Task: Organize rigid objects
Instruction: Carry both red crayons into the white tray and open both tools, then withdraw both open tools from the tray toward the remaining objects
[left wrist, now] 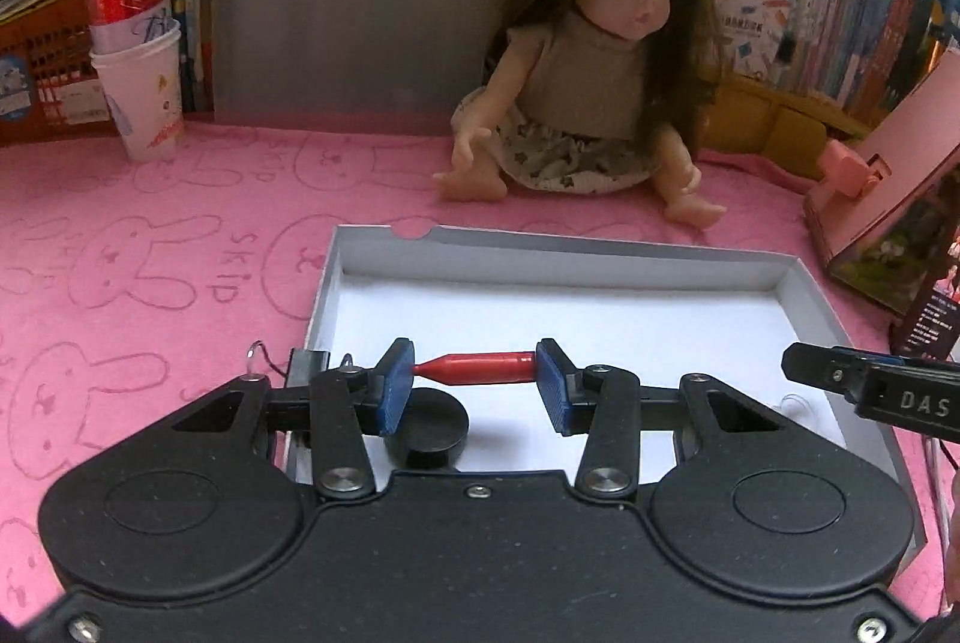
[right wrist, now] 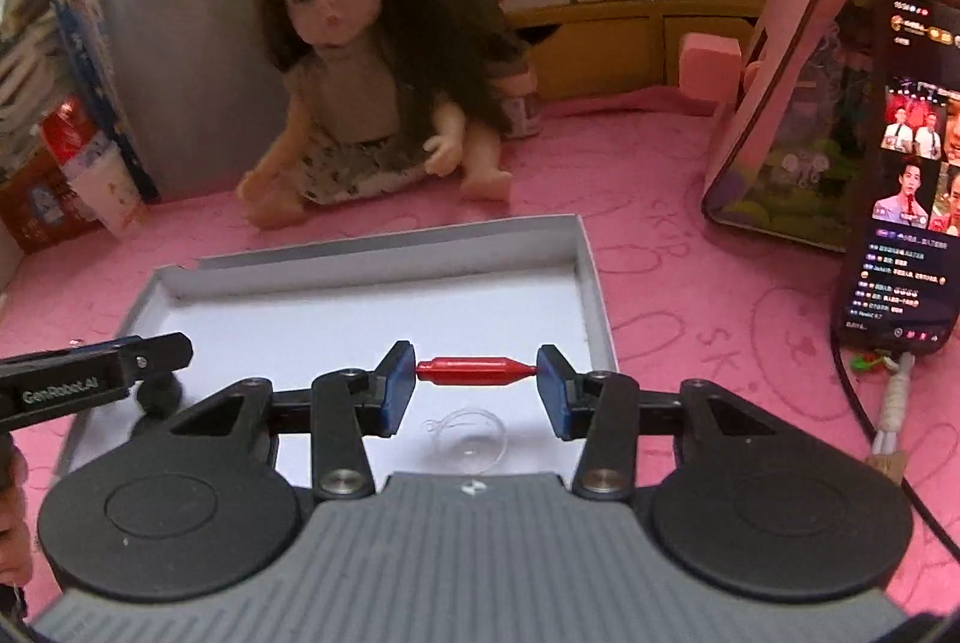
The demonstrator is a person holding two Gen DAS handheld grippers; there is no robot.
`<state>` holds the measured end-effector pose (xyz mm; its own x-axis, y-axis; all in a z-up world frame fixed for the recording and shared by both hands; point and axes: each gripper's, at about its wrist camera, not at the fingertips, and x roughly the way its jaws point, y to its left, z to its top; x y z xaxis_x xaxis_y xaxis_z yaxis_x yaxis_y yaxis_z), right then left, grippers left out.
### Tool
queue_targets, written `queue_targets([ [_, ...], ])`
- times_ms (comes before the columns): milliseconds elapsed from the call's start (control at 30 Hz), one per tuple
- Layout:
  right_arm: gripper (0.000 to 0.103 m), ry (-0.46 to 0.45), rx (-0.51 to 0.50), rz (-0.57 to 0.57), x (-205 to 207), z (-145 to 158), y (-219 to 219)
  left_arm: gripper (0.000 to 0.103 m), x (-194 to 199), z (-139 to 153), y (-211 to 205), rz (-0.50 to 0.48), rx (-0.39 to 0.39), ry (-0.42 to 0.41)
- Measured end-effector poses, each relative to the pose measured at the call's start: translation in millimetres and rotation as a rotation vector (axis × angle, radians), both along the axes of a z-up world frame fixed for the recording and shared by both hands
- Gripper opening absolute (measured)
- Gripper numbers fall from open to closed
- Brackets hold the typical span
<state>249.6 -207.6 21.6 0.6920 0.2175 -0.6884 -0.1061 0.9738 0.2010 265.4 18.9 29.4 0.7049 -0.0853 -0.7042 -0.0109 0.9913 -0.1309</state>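
A shallow white box (left wrist: 540, 247) lies on the pink bunny-print mat, and both grippers hang over it. My left gripper (left wrist: 474, 380) is shut on a red bullet-shaped piece (left wrist: 480, 367), pinched end to end between the blue pads with its pointed tip to the left. My right gripper (right wrist: 477, 380) is shut on a second red piece (right wrist: 474, 370), tip to the right, above the same box (right wrist: 384, 247). A black round knob (left wrist: 429, 430) and a clear plastic dome (right wrist: 471, 439) lie on the box floor. Each gripper's finger shows at the edge of the other view.
A long-haired doll (left wrist: 600, 72) sits just behind the box. A red can in stacked paper cups (left wrist: 135, 42) stands back left. A lit phone (right wrist: 906, 175) and a pink house-shaped case (right wrist: 798, 102) stand to the right, with cables near the phone. Books line the back.
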Motion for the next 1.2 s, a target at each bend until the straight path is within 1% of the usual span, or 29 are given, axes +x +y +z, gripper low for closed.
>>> queue_targets([
  [100,0.049,0.014,-0.01,0.001,4,-6,2,0.042,2,-3,-5,-0.007,0.033,-0.006],
  [200,0.049,0.023,-0.014,0.001,7,-10,3,0.042,3,-6,-7,-0.015,0.044,-0.008],
  [400,0.051,0.037,-0.009,0.009,9,-15,4,0.042,3,-9,-17,-0.045,0.093,-0.025],
  [467,0.054,0.034,-0.008,0.017,8,-16,4,0.043,4,-9,-20,-0.052,0.099,-0.022],
  [500,0.062,0.026,-0.006,0.022,7,-15,4,0.045,4,-9,-20,-0.053,0.097,-0.02],
  [533,0.064,0.017,-0.006,0.023,5,-14,3,0.046,4,-9,-20,-0.051,0.09,-0.018],
  [600,0.067,0.004,-0.002,0.033,2,-12,2,0.059,2,-8,-19,-0.048,0.075,-0.017],
  [667,0.074,-0.011,-0.009,0.04,-2,-9,1,0.063,0,-6,-17,-0.047,0.06,-0.019],
  [800,0.081,-0.045,-0.02,0.048,-12,-3,1,0.071,-9,1,-17,-0.066,0.051,-0.029],
  [867,0.085,-0.062,-0.007,0.051,-18,1,0,0.073,-16,5,-18,-0.079,0.056,-0.041],
  [1033,0.088,-0.111,0.012,0.076,-40,12,1,0.074,-38,14,-20,-0.117,0.048,-0.061],
  [1200,0.092,-0.171,0.007,0.109,-68,22,1,0.076,-69,24,-25,-0.179,0.055,-0.098],
])
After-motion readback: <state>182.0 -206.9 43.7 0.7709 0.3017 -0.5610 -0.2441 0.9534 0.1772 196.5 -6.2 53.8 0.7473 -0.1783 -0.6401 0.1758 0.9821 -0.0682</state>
